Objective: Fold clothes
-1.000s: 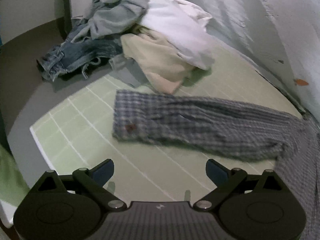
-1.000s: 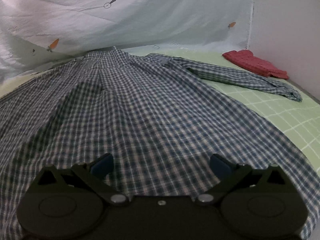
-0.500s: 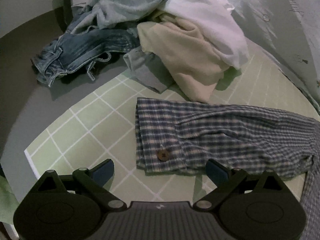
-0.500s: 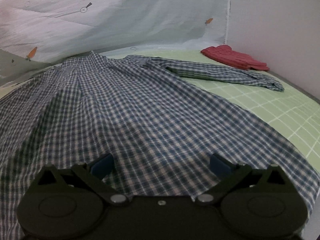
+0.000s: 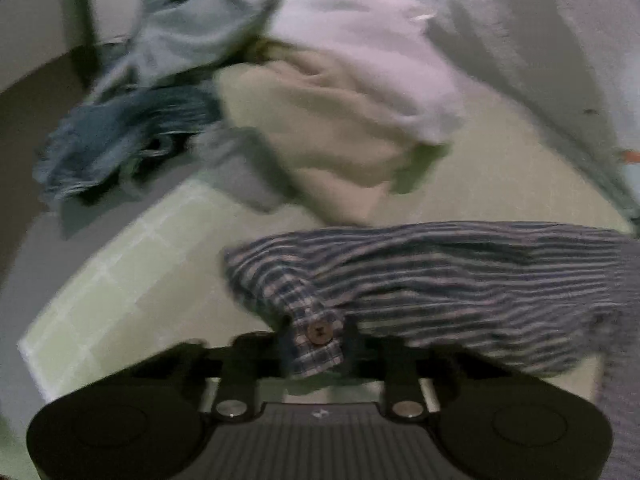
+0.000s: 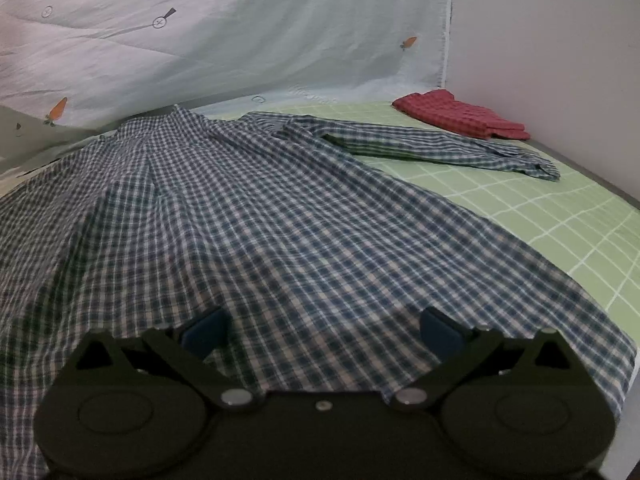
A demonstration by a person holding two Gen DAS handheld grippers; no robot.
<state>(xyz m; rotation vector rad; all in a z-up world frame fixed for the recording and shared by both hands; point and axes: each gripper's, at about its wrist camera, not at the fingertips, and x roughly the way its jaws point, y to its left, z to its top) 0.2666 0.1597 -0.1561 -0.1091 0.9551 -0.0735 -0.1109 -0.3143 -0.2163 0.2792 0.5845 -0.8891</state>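
While the plaid shirt (image 6: pixel 256 216) lies spread back-up on the green grid sheet (image 6: pixel 560 216), folding has barely begun: body flat, far sleeve (image 6: pixel 440 146) stretched out toward the folded red garment (image 6: pixel 460 114), no fold made. Left gripper (image 5: pixel 316 344) has just been closing and its jaws now pinch the near sleeve's cuff (image 5: pixel 316 336), button side up, cuff bunched between the fingers. Right gripper (image 6: pixel 320 332) hangs over the shirt's hem with jaws spread wide, nothing between the pads. My read: first sleeve fold is starting; both sleeves, the sides and the final fold are all left. The pile (image 5: pixel 280 100) of jeans, beige, white and grey pieces beyond the sleeve looks unfolded too.

Hard to see: left view is motion-blurred, so pad contact on the cuff is judged from shape only. Collar and front are hidden. Shirt's left edge is cut off in the right view.
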